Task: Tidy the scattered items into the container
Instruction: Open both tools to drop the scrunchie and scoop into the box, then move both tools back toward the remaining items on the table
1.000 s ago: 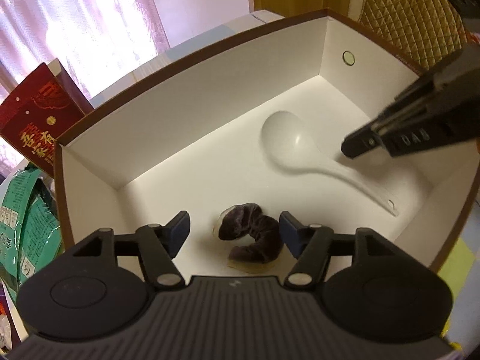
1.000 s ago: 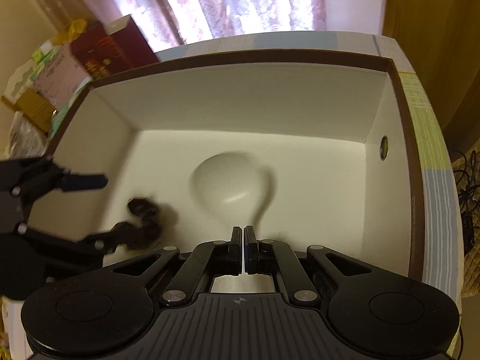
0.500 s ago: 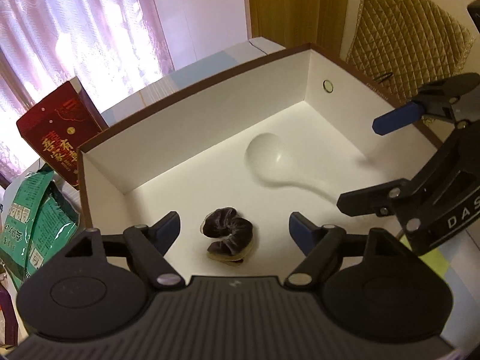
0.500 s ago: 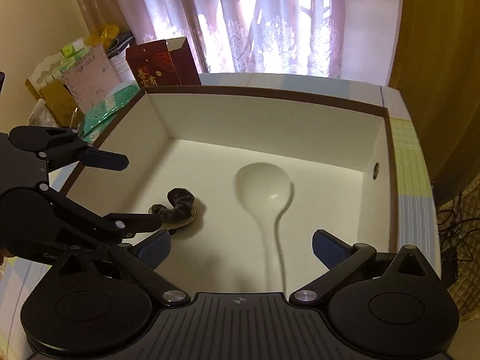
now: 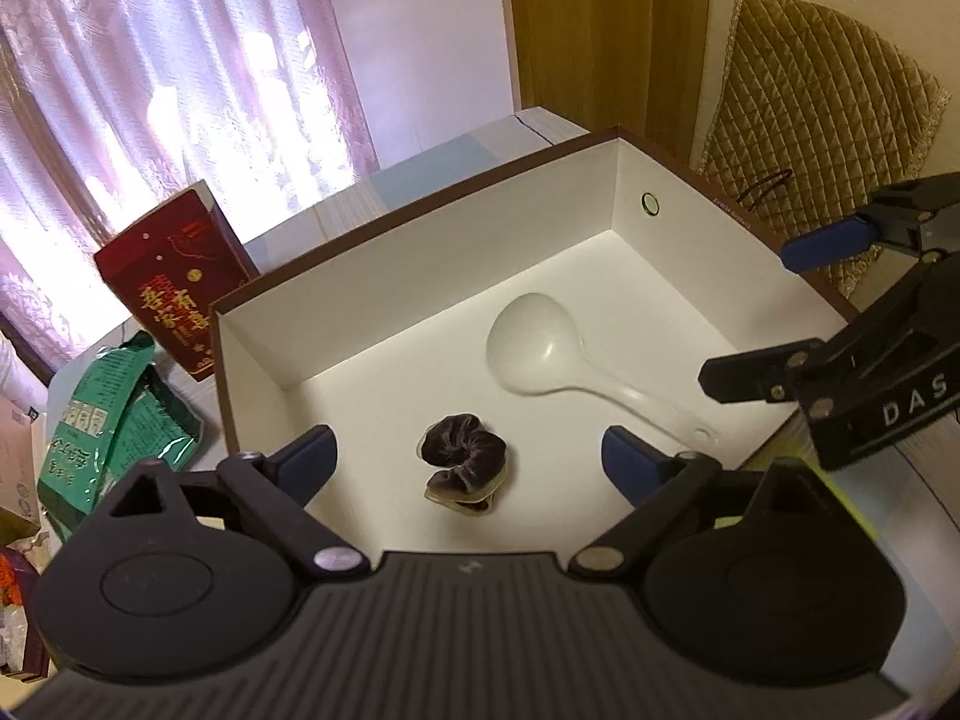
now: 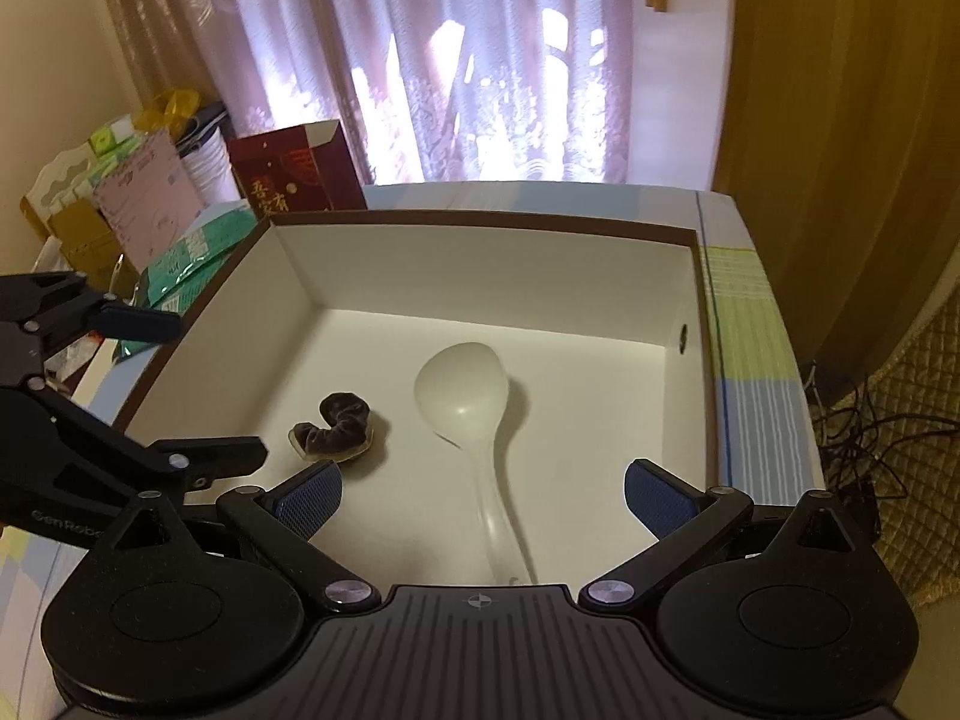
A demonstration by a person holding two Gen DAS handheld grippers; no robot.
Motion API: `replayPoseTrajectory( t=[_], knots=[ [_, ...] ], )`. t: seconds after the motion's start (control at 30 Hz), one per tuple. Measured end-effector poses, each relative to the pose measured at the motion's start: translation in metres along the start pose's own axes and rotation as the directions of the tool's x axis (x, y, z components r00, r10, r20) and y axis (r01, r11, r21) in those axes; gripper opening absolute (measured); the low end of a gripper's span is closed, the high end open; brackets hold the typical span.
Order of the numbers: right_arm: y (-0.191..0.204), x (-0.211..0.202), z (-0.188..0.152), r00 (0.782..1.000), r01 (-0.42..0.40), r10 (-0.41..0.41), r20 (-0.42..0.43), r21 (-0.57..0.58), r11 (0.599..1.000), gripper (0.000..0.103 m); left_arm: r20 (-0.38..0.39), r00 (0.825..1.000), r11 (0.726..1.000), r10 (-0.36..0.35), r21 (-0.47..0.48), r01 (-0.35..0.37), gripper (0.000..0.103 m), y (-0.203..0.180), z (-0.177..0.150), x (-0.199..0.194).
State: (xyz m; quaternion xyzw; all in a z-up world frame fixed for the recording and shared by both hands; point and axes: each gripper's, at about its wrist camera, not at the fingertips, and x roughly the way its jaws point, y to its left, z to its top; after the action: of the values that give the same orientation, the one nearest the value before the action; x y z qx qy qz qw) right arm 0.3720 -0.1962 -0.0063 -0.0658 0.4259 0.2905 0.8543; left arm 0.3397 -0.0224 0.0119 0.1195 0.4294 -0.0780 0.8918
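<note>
A white-lined box [image 5: 420, 222] [image 6: 480, 228] with a brown rim holds two items. A dark velvet scrunchie [image 5: 465, 468] [image 6: 336, 429] lies on its floor, and beside it rests a white ladle [image 5: 540, 348] [image 6: 462, 390]. My left gripper [image 5: 471, 462] hangs above the scrunchie with its jaws opening and nothing between the pads. My right gripper [image 6: 480, 489] stands wide open above the ladle's handle, holding nothing. The right gripper [image 5: 786, 312] also shows at the right edge of the left wrist view, and the left gripper [image 6: 180, 387] at the left of the right wrist view.
A dark red carton [image 5: 174, 282] [image 6: 294, 171] stands behind the box. Green packets [image 5: 114, 414] [image 6: 198, 252] lie to its left, with more clutter beyond. A quilted cushion [image 5: 822, 102] and cables [image 6: 864, 432] are at the right. Curtains [image 6: 480, 60] hang behind.
Both grippers rose and drew back from the box. The right gripper opened and let go of the ladle, which now lies on the box floor. The left jaws spread wider off the scrunchie.
</note>
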Motion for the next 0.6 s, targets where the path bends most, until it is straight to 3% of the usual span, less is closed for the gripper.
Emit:
replayPoseTrajectory(
  t=[0.6],
  knots=[
    [0.009, -0.048, -0.016, 0.999, 0.008, -0.009, 0.051, 0.035, 0.999, 0.103, 0.064, 0.998, 1.0, 0.014, -0.029, -0.013, 0.097, -0.014, -0.02, -0.057]
  ],
)
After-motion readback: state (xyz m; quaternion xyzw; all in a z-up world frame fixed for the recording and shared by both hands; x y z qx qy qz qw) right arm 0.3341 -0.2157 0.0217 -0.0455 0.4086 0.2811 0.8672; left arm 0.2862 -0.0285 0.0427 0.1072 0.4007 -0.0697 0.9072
